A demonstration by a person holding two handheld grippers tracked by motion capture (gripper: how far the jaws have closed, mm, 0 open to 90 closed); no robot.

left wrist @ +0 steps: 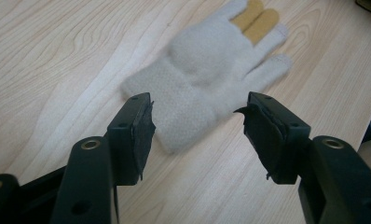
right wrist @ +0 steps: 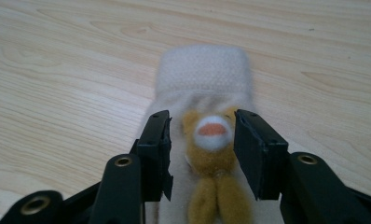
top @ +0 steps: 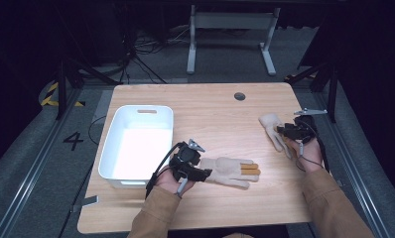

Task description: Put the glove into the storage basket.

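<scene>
the left gripper (top: pixel 204 172) sits near the front of the wooden table (top: pixel 210 104), held in the person's left hand (top: pixel 171 179). in the left gripper view its black jaws stand wide apart with nothing between them, and the cuff of a cream knitted glove (left wrist: pixel 207 74) lies on the wood just ahead of the gap (left wrist: pixel 198 128). that glove lies flat, fingers pointing away from the gripper, two of them tan-yellow. in the high view the same glove (top: pixel 230 171) stretches to the right of the left gripper, with its cuff at the jaws.

the right gripper (top: pixel 284 131) is near the table's right edge, held in the right hand (top: pixel 307 151). in the right gripper view its jaws are parted (right wrist: pixel 201 142) either side of a small brown plush animal face (right wrist: pixel 210 140) sewn on a second cream glove (right wrist: pixel 203 74); whether the pads touch the plush i cannot tell. this second glove (top: pixel 272 127) lies with its cuff pointing away from the gripper.

a white plastic bin (top: pixel 117 128) stands on the left part of the table, just beside the left gripper. a round dark grommet (top: pixel 239 96) sits near the far edge. the two gloves lie well apart.
</scene>
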